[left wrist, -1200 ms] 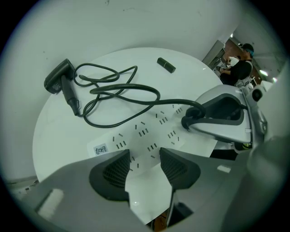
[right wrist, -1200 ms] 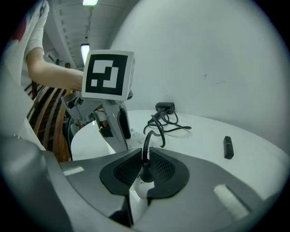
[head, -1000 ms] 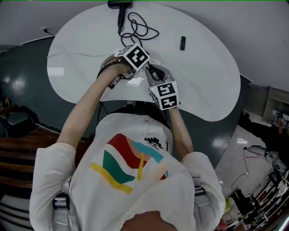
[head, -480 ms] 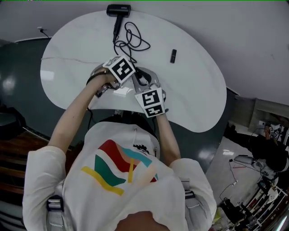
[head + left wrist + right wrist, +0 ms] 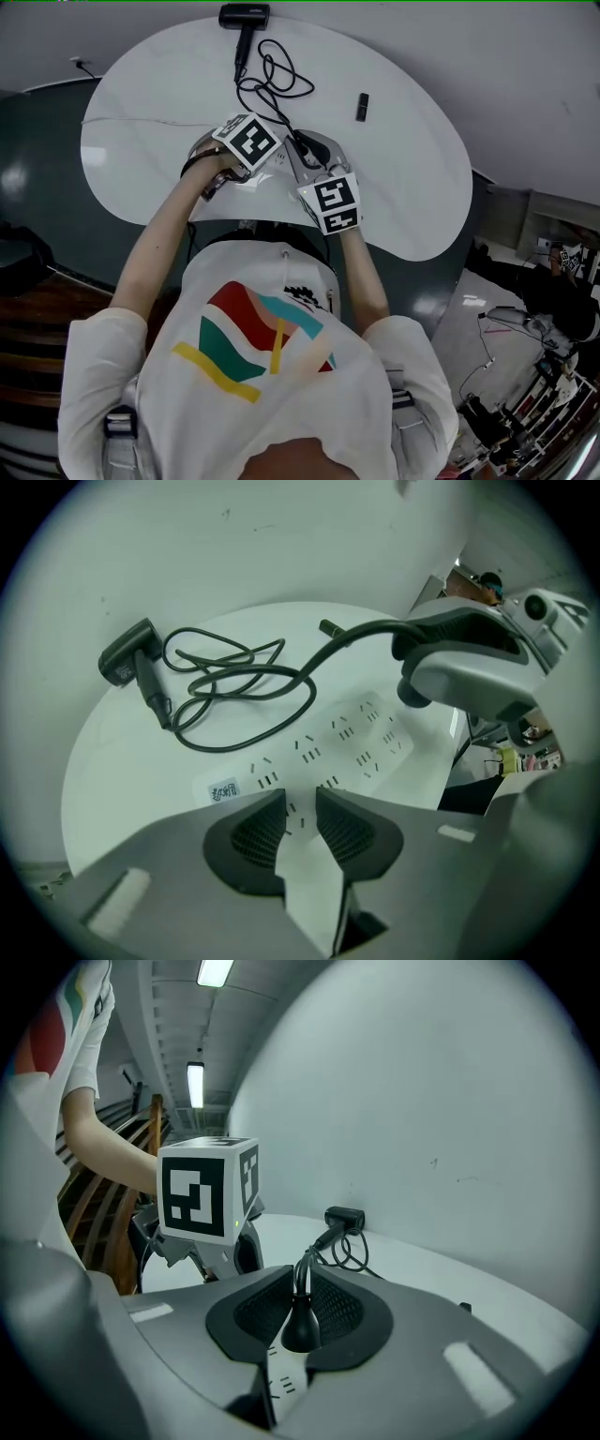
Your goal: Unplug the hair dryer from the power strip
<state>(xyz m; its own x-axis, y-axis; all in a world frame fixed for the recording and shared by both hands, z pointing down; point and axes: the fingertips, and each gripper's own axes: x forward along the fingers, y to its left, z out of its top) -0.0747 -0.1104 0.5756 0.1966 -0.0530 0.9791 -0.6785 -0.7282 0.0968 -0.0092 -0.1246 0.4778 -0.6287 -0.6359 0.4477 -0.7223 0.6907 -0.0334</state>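
Hair dryer plug (image 5: 300,1324) pinched between right gripper (image 5: 300,1283) jaws.

A white, kidney-shaped table (image 5: 412,178) stands against a plain, pale wall (image 5: 534,66). Around the table the floor (image 5: 47,178) is dark and glossy, with glints of light on it. Off to the table's left are a brown wooden railing (image 5: 156,1119) and, overhead, long glowing ceiling lamps (image 5: 195,1085).

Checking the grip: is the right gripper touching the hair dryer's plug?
Touching. The right gripper view shows the right gripper clamped on the black plug from both sides.
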